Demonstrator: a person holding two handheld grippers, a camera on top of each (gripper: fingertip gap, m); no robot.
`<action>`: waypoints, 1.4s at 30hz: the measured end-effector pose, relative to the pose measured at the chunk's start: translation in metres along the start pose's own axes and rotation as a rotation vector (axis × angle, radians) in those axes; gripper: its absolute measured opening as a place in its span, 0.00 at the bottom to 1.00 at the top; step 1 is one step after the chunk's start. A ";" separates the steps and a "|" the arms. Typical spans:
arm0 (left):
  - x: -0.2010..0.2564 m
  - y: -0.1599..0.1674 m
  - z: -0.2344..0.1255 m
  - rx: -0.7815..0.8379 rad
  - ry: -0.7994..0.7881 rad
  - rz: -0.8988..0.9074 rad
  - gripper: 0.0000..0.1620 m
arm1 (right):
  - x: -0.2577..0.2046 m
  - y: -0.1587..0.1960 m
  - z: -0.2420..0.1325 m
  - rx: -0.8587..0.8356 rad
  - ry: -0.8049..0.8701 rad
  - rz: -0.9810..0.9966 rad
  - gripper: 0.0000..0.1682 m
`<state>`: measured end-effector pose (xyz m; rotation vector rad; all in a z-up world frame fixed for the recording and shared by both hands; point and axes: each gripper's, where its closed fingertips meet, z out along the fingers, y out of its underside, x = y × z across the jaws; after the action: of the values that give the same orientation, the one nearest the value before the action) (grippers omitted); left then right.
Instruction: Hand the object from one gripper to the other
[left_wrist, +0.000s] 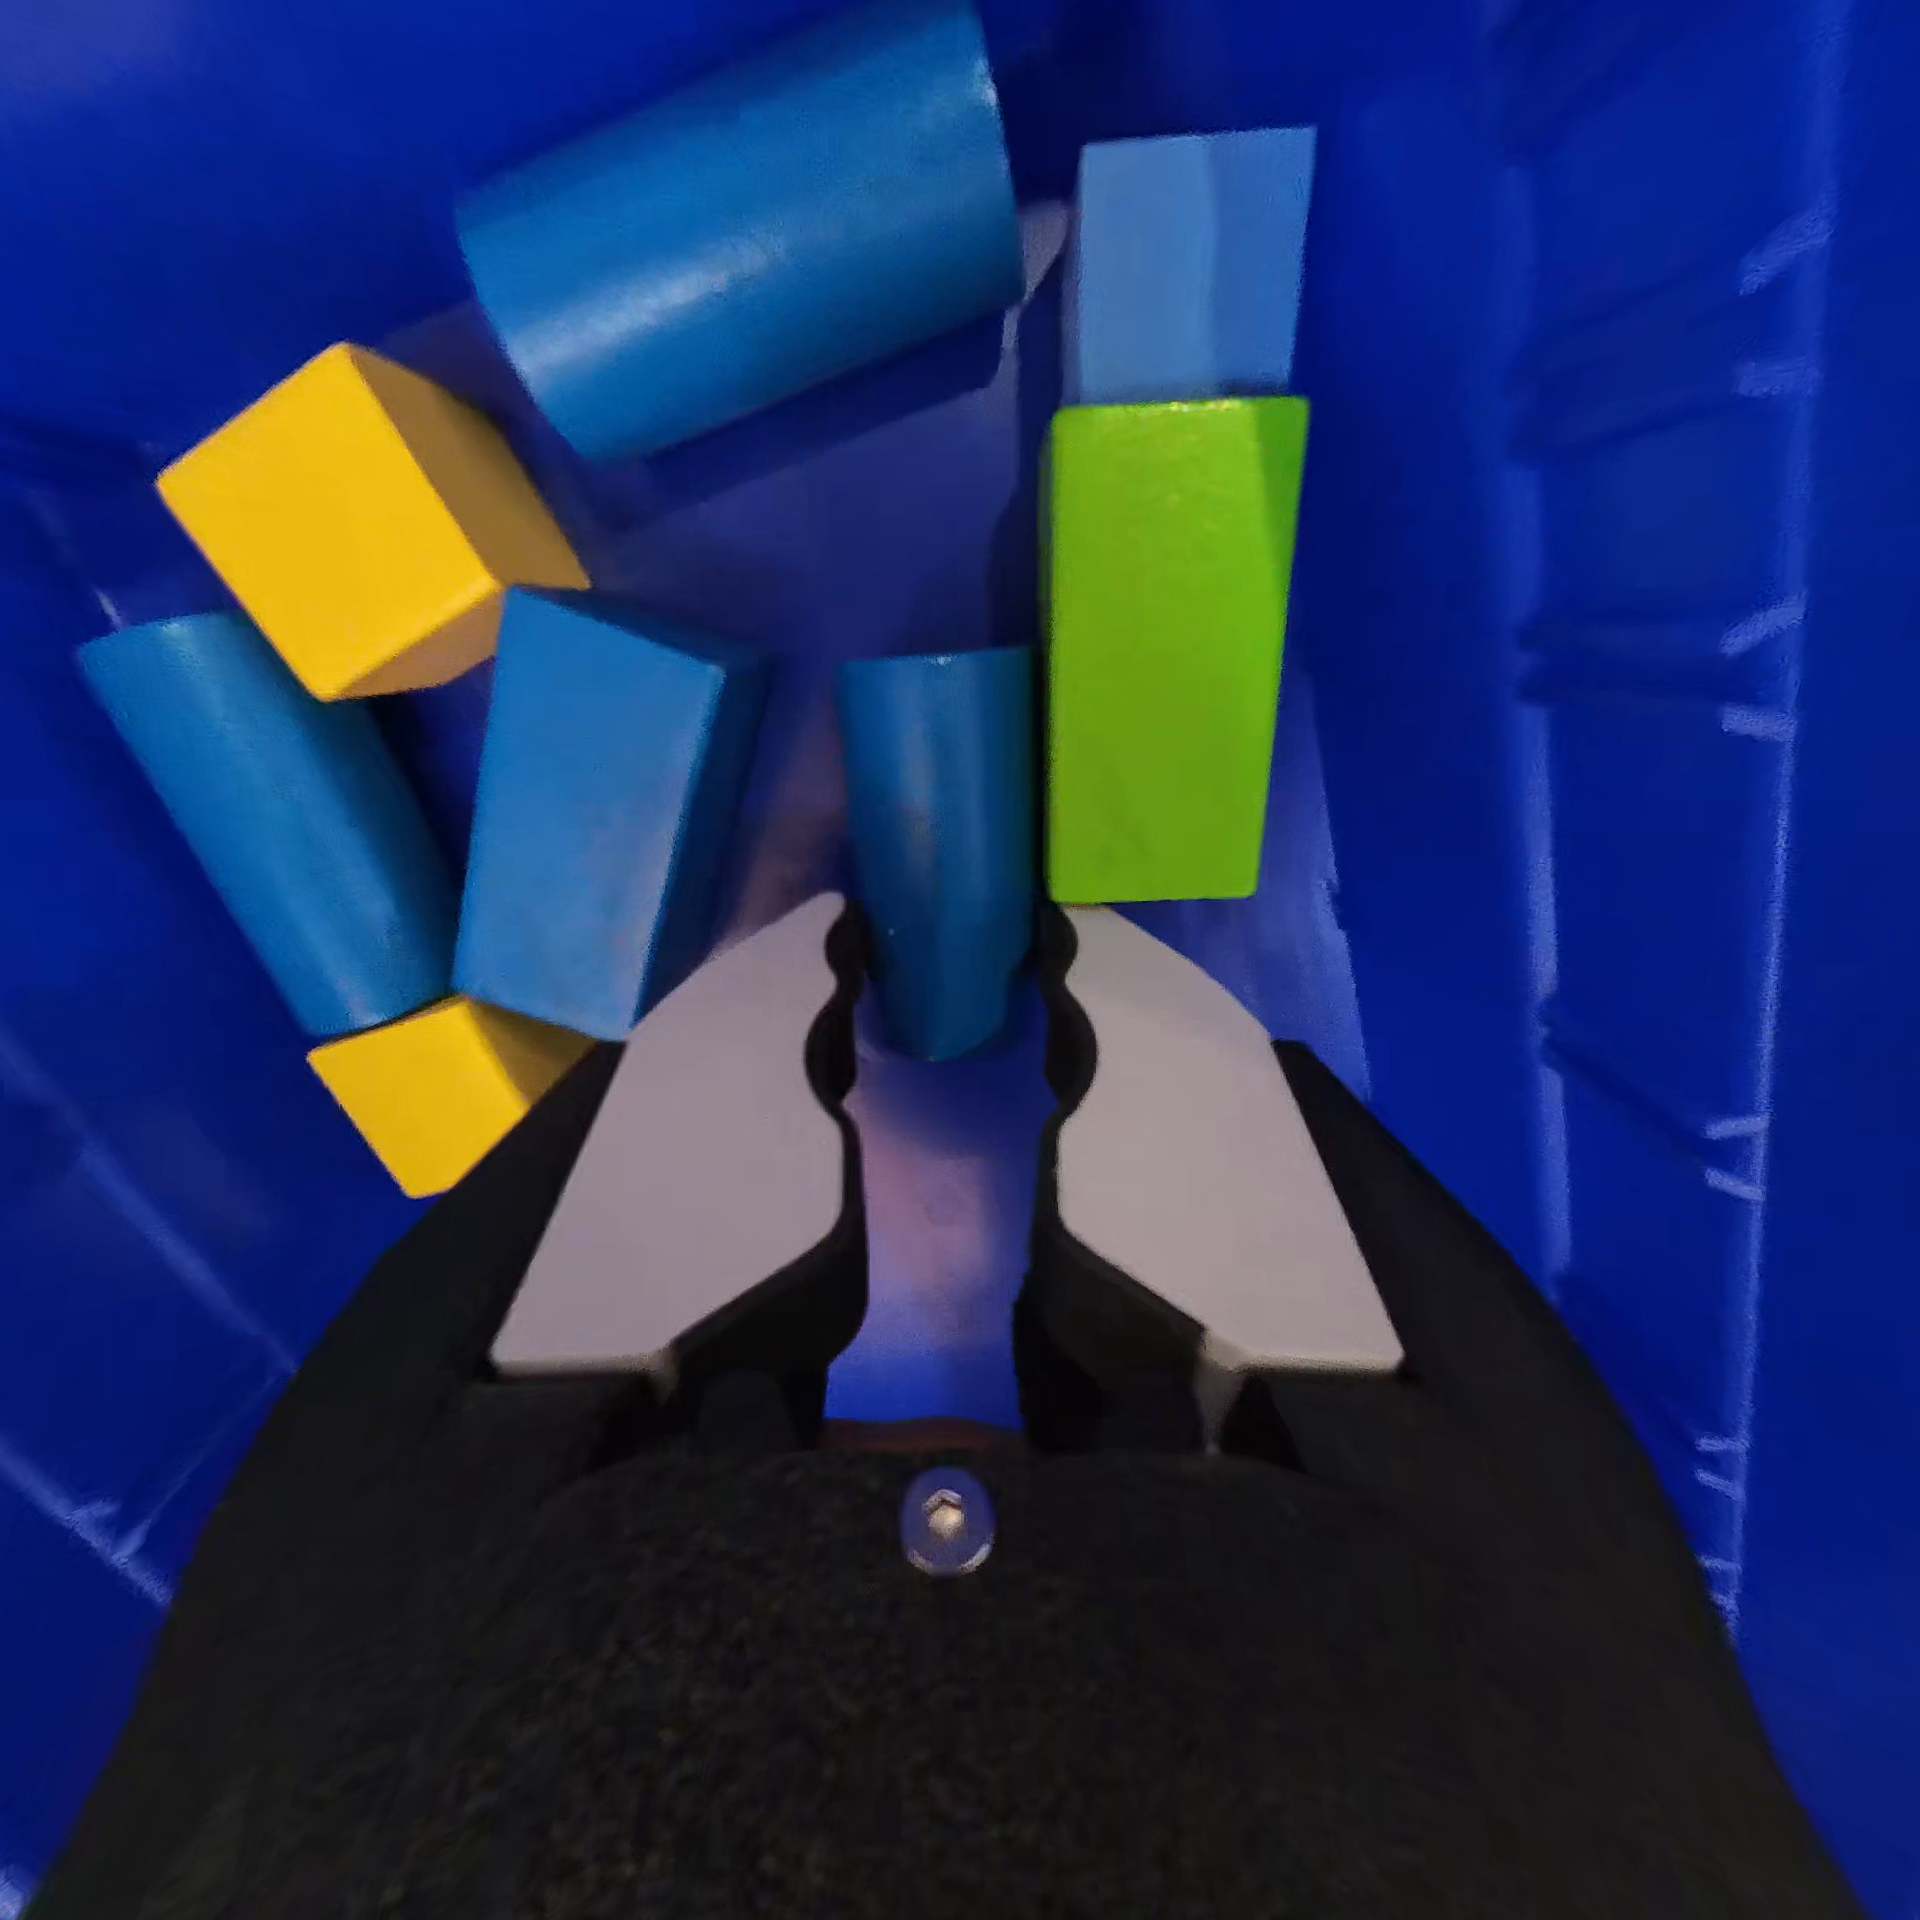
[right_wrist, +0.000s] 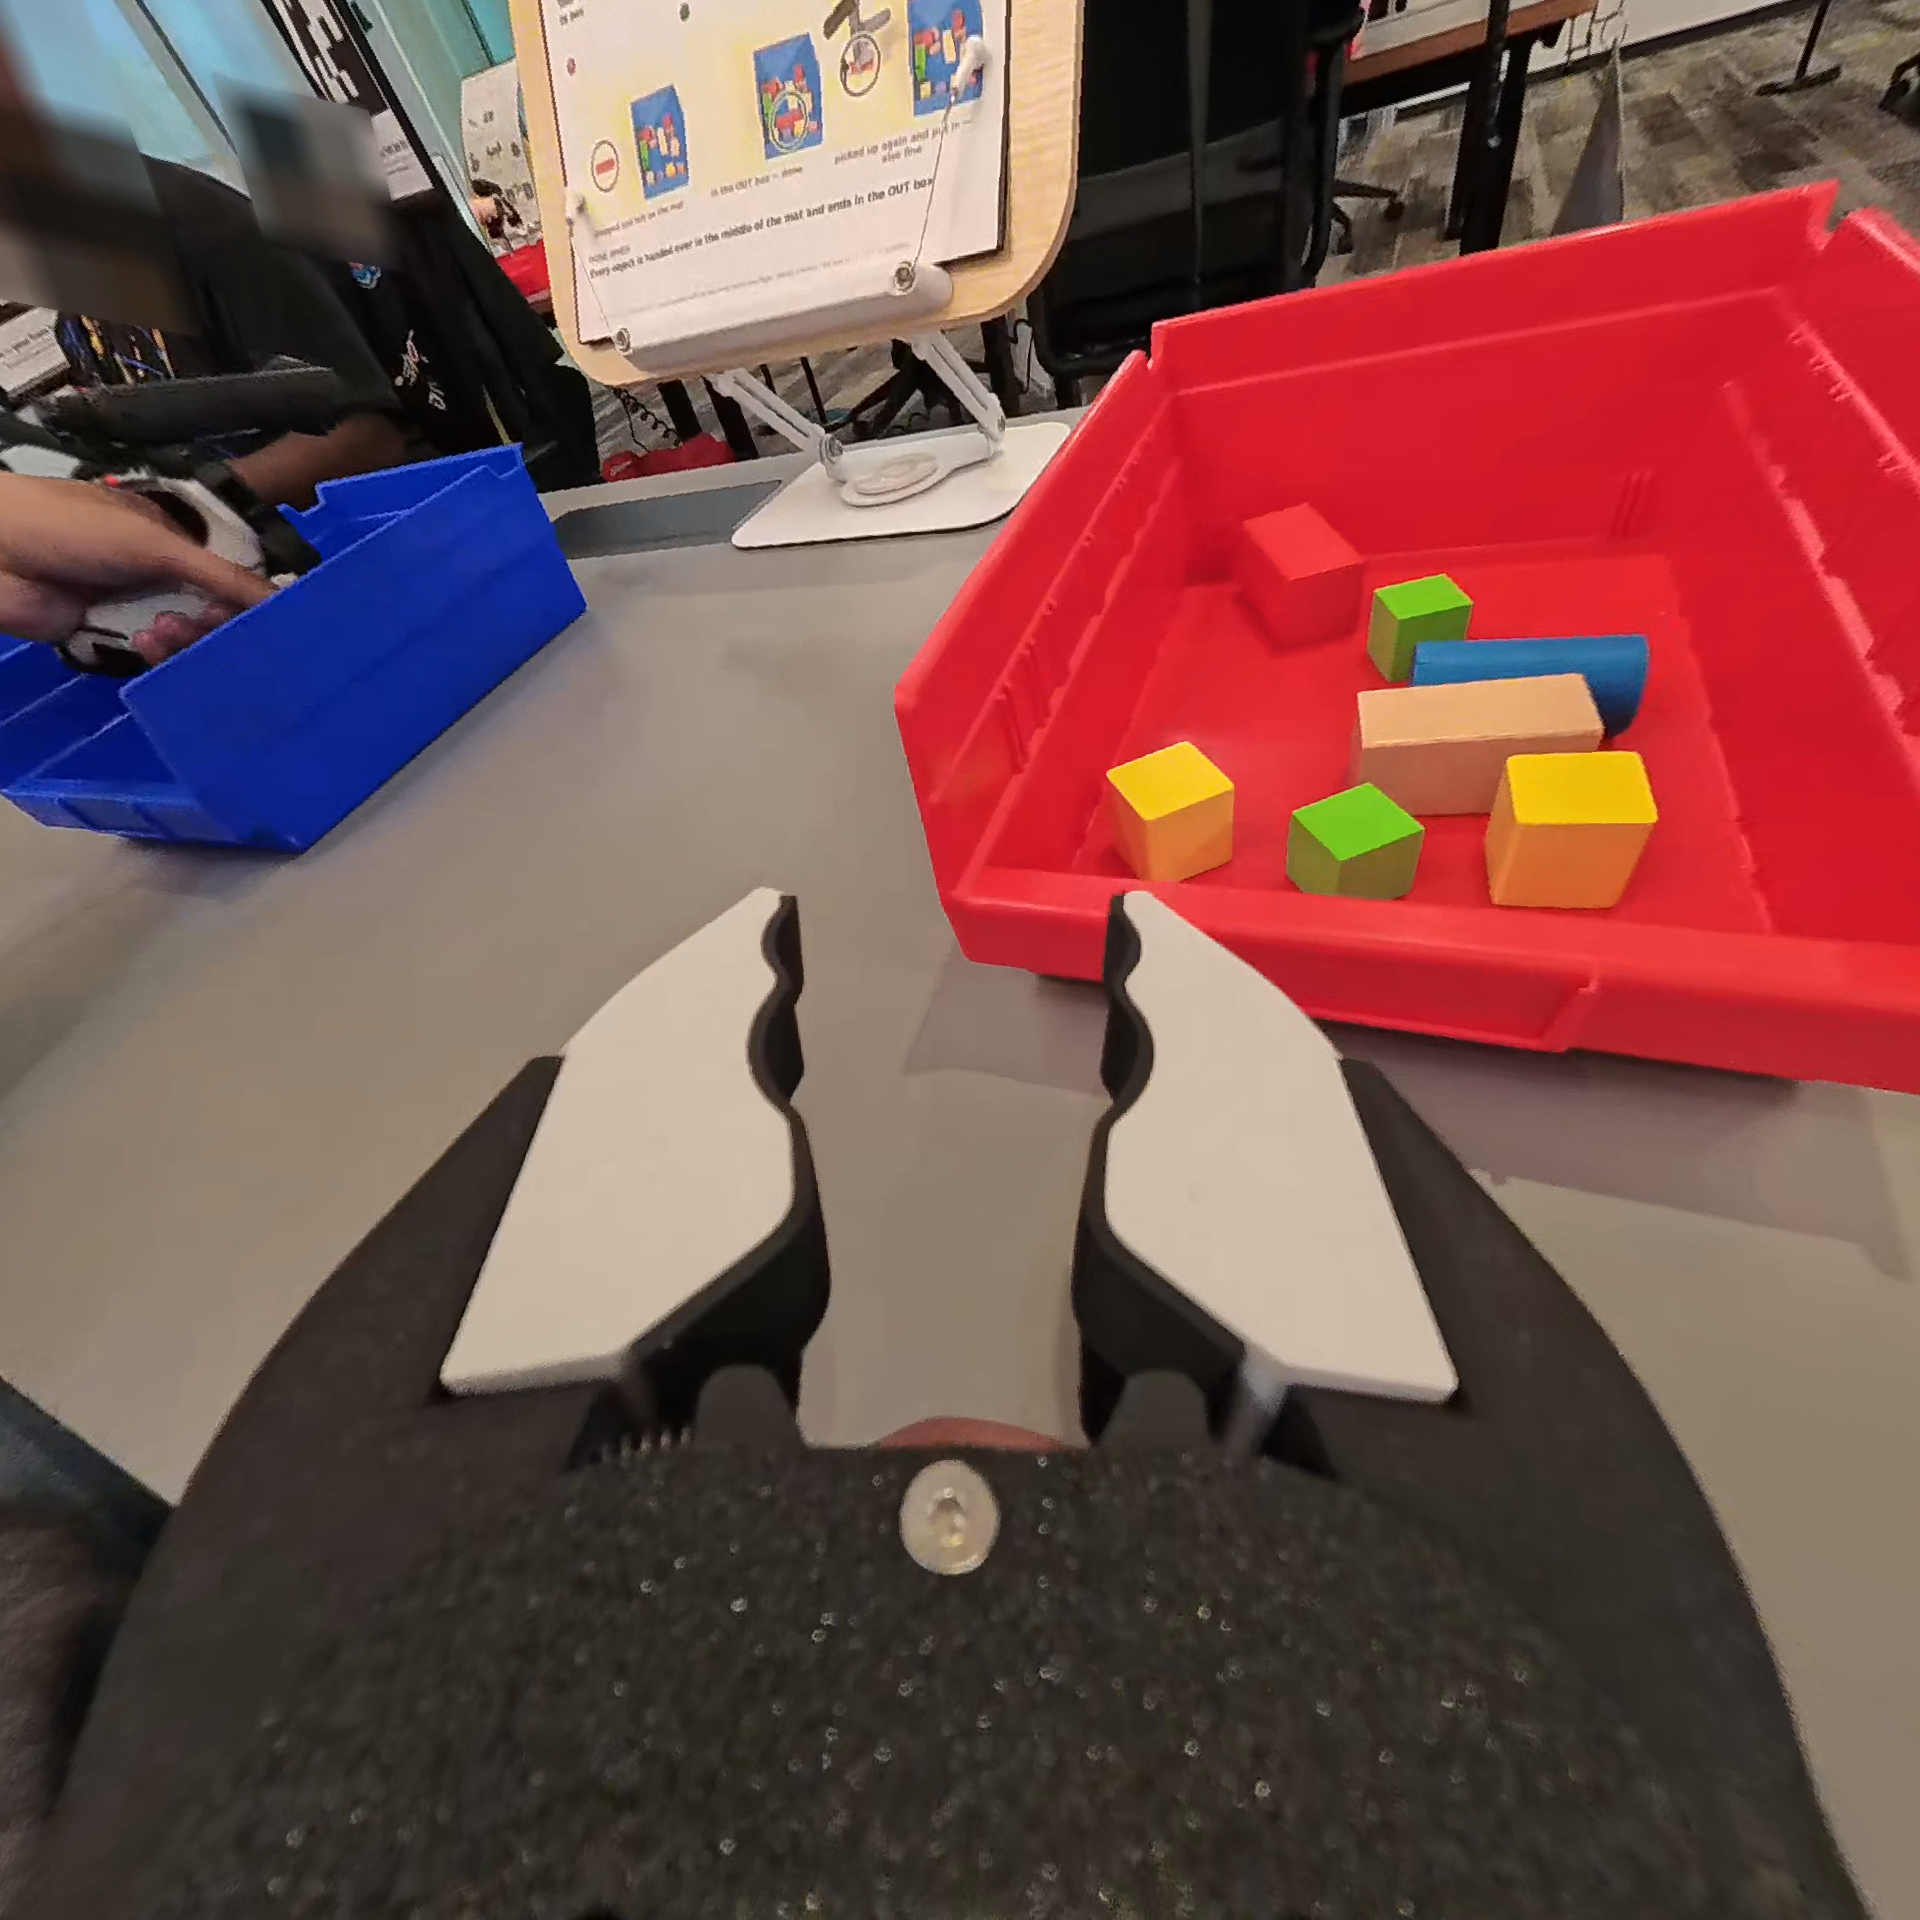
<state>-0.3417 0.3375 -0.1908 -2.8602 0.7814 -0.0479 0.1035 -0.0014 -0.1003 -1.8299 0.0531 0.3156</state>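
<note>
In the left wrist view my left gripper (left_wrist: 948, 920) reaches down into a blue bin (left_wrist: 1579, 727). Its jaws press on both sides of a small blue cylinder (left_wrist: 935, 821) that lies on the bin floor, beside a green block (left_wrist: 1164, 665). In the right wrist view my right gripper (right_wrist: 951, 914) is open and empty, held over the grey table (right_wrist: 675, 831) between the two bins. The blue bin (right_wrist: 364, 665) shows at the far left there, with a hand (right_wrist: 114, 582) holding the left gripper inside it.
More blue blocks (left_wrist: 603, 821) and yellow cubes (left_wrist: 353, 520) crowd the blue bin. A red bin (right_wrist: 1247, 966) at the right holds several coloured blocks (right_wrist: 1475, 738). A board with a paper sheet on a stand (right_wrist: 790, 166) stands at the back of the table.
</note>
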 end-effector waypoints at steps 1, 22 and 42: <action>0.000 -0.002 0.000 0.002 0.022 -0.007 0.20 | 0.000 0.001 0.001 -0.005 -0.001 -0.001 0.33; 0.164 0.080 -0.182 0.901 1.195 -0.063 0.19 | -0.110 -0.029 0.044 -0.059 -0.410 -0.330 0.41; 0.305 0.125 -0.155 0.496 1.627 -0.167 0.20 | -0.260 0.005 0.116 0.098 -0.806 -0.653 0.51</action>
<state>-0.1531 0.0523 -0.0654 -1.8539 0.4826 -2.2884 -0.1696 0.0744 -0.0700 -1.4122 -1.0406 0.5405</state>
